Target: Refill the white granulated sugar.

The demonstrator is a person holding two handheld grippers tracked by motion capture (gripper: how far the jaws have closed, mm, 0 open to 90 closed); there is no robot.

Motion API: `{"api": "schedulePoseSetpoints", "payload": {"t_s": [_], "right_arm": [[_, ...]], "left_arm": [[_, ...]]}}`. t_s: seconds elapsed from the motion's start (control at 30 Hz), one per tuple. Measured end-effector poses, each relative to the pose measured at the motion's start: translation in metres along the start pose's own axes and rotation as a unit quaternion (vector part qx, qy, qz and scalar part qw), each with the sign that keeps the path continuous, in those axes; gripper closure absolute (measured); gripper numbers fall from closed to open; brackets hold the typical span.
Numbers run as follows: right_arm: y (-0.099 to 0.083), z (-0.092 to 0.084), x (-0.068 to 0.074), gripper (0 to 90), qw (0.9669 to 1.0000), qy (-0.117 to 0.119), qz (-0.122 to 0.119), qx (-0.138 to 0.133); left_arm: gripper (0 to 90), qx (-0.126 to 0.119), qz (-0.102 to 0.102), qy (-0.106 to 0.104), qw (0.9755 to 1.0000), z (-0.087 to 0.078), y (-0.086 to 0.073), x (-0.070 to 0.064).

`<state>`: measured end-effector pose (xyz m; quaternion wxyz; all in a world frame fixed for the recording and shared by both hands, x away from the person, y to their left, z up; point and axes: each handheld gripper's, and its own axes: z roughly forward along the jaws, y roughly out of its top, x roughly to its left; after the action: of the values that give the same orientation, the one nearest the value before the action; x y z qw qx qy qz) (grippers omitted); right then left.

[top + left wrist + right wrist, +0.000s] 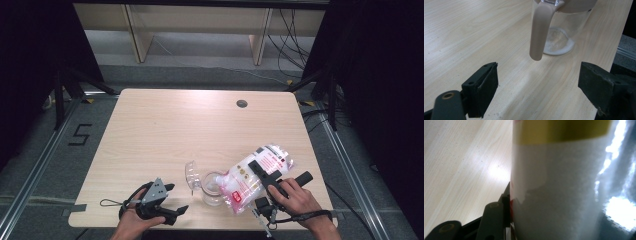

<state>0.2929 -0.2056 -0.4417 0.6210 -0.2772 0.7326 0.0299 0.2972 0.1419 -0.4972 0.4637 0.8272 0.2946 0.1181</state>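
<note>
Sugar bag [255,177] clamped in right gripper [263,176], tipped mouth-down over glass jug [214,189] near table's front edge; left gripper [172,199] gaping, empty; pouring step — next: steady tilt, watch fill.

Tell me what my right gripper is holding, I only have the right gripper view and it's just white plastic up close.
Observer: The right gripper is clamped on a bag of white granules, tipped mouth-down over a clear jug.
Operator: Anything in the jug yet?
Observer: Yes, the left gripper view shows a thin white layer on the jug's bottom.
Operator: Where's my left gripper?
Observer: The left gripper sits open near the front edge of the table, left of the jug, jaws toward its beige handle without touching it.
</note>
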Motion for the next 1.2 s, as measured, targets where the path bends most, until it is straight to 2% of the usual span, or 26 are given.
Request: {"api": "schedulePoseSetpoints", "payload": {"t_s": [0.03,0.07,0.13,0.37,0.4,0.5,0.6,0.67,1.07,1.1,1.2], "right_arm": [[0.0002,0.0,-0.0001,53.3,1.0,0.001,-0.001,0.0],[-0.0003,0.0005,-0.0018,53.4,0.9998,0.001,-0.019,-0.004],[0.0006,0.0003,-0.003,53.4,0.9997,0.005,-0.023,-0.003],[0.0006,-0.0001,-0.0029,53.6,0.9999,-0.001,-0.015,-0.006],[0.0009,-0.0003,-0.0018,53.6,1.0,0.0,-0.003,-0.005],[0.0005,-0.0002,-0.0023,53.6,1.0,0.006,-0.006,-0.004],[0.0001,-0.0002,-0.0005,53.7,1.0,0.002,0.002,-0.004],[-0.0001,-0.0003,-0.0002,53.8,1.0,0.001,0.004,-0.004],[-0.0013,-0.0005,-0.0014,53.9,1.0,0.001,0.0,-0.005],[-0.0012,-0.0007,-0.0009,53.9,1.0,0.0,0.004,-0.004],[-0.0014,-0.0007,-0.0019,53.9,1.0,0.005,-0.003,-0.002]], "left_arm": [[16.0,0.0,0.003,-0.001,1.0,0.0,0.0001,0.0004],[16.0,0.0,0.002,-0.001,1.0,0.0001,0.0001,0.0002],[16.0,0.0,0.003,-0.001,1.0,0.0001,0.0001,0.0002],[16.0,0.0,0.0,-0.001,1.0,0.0001,0.0,-0.0002],[16.0,0.0,-0.001,-0.001,1.0,0.0001,-0.0001,-0.0003],[16.0,0.001,0.0,-0.001,1.0,0.0001,0.0,-0.0001],[16.0,0.0,0.013,-0.002,0.9999,-0.0002,0.0006,0.0014],[16.0,0.0,0.012,-0.002,0.9999,-0.0002,0.0005,0.0012],[16.0,0.0,0.012,-0.001,0.9999,-0.0003,0.0006,0.0014],[16.0,0.0,-0.002,0.0,1.0,-0.0001,-0.0001,-0.0002],[16.0,0.0,-0.001,0.0,1.0,-0.0001,0.0,-0.0002]]}}
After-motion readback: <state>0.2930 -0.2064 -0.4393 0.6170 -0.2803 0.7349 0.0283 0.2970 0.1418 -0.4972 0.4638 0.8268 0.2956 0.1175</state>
